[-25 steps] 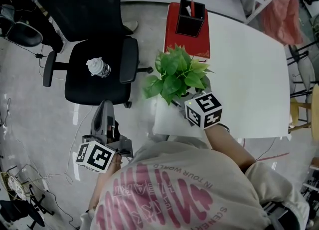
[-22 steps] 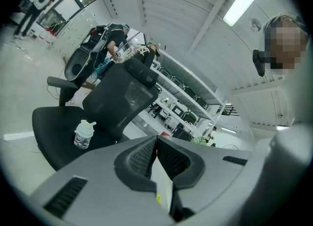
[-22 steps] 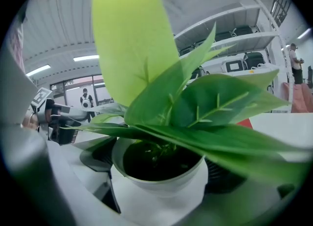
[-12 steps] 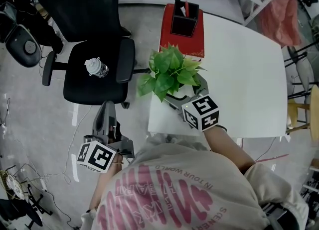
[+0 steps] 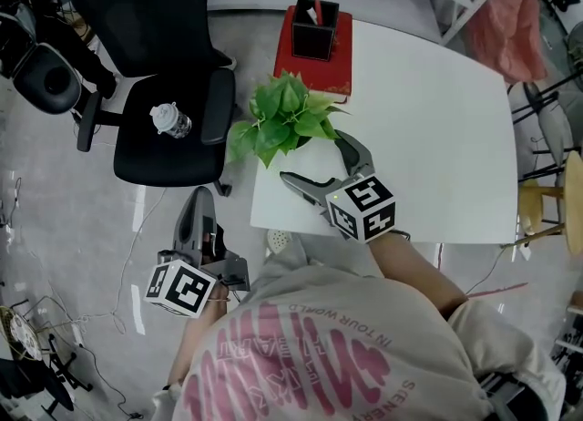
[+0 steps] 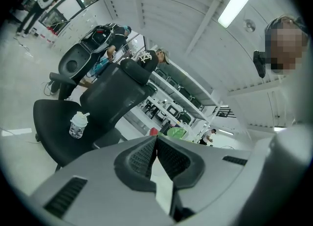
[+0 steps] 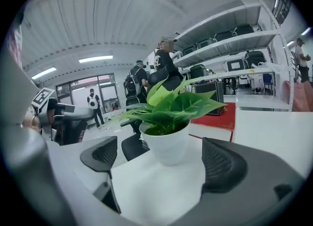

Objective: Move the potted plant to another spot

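The potted plant (image 5: 282, 123), green leaves in a small white pot (image 7: 168, 143), stands upright on the white table (image 5: 428, 137) near its left edge. My right gripper (image 5: 321, 164) is open just on the near side of it. In the right gripper view the pot sits a little beyond the two black pads (image 7: 222, 164), touching neither. My left gripper (image 5: 198, 205) hangs off the table over the floor, beside the person's body. Its jaws are pressed together with nothing between them (image 6: 156, 142).
A black pen holder (image 5: 314, 25) stands on a red book (image 5: 314, 68) at the table's far left corner. A black office chair (image 5: 168, 132) with a plastic bottle (image 5: 170, 120) on its seat stands left of the table. Cables lie on the floor at lower left.
My right gripper has drawn back from the plant toward the person, and its open jaws now show clear of the leaves. The left gripper has hardly moved.
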{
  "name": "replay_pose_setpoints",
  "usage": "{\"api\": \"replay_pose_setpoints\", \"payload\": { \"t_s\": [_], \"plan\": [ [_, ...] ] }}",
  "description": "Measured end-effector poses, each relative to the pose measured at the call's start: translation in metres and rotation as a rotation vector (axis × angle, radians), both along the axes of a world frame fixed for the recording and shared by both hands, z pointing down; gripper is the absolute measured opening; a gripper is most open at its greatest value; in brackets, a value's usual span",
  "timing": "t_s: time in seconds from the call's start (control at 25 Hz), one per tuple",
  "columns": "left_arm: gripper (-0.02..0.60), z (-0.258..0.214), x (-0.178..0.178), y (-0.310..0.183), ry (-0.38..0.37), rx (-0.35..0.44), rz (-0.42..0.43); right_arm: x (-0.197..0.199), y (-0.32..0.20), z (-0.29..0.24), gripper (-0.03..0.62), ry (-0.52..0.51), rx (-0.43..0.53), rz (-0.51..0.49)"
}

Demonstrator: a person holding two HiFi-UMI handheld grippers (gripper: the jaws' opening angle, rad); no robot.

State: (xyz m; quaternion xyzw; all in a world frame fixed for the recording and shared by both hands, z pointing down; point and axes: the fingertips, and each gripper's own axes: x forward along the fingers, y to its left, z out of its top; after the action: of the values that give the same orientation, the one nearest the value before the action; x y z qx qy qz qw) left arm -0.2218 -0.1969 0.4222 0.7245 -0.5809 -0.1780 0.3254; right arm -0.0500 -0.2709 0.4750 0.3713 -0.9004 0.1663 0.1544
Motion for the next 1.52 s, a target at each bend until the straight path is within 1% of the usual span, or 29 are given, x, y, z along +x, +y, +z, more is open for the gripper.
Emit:
{"api": "replay_pose_setpoints", "payload": {
  "t_s": [0.32, 0.52, 0.68, 0.92, 1.0, 1.08, 1.12, 1.32, 1.52],
  "plan": [
    [0.025, -0.01, 0.056, 0.031, 0.007, 0.022, 0.028, 0.051, 0.044, -0.007, 0.543, -0.042, -0.033, 0.013],
    [0.025, -0.022, 0.093, 0.058, 0.003, 0.047, 0.046, 0.085, 0.075, -0.017, 0.537, -0.072, -0.022, 0.024],
    [0.025, -0.033, 0.119, 0.081, -0.001, 0.066, 0.057, 0.106, 0.103, -0.027, 0.525, -0.081, -0.009, 0.008],
    [0.025, -0.051, 0.153, 0.112, -0.003, 0.111, 0.058, 0.132, 0.142, -0.047, 0.462, -0.124, -0.01, -0.04],
    [0.025, -0.055, 0.161, 0.125, -0.01, 0.12, 0.057, 0.14, 0.155, -0.052, 0.427, -0.151, -0.016, -0.049],
    [0.025, -0.057, 0.168, 0.137, -0.016, 0.13, 0.057, 0.147, 0.166, -0.057, 0.373, -0.174, -0.016, -0.057],
    [0.025, -0.059, 0.172, 0.141, -0.016, 0.137, 0.056, 0.151, 0.171, -0.06, 0.358, -0.183, -0.015, -0.058],
    [0.025, -0.063, 0.187, 0.159, -0.032, 0.147, 0.057, 0.165, 0.189, -0.07, 0.301, -0.217, -0.002, -0.057],
    [0.025, -0.067, 0.197, 0.176, -0.028, 0.164, 0.049, 0.176, 0.207, -0.083, 0.252, -0.242, 0.028, -0.059]
  ]
}}
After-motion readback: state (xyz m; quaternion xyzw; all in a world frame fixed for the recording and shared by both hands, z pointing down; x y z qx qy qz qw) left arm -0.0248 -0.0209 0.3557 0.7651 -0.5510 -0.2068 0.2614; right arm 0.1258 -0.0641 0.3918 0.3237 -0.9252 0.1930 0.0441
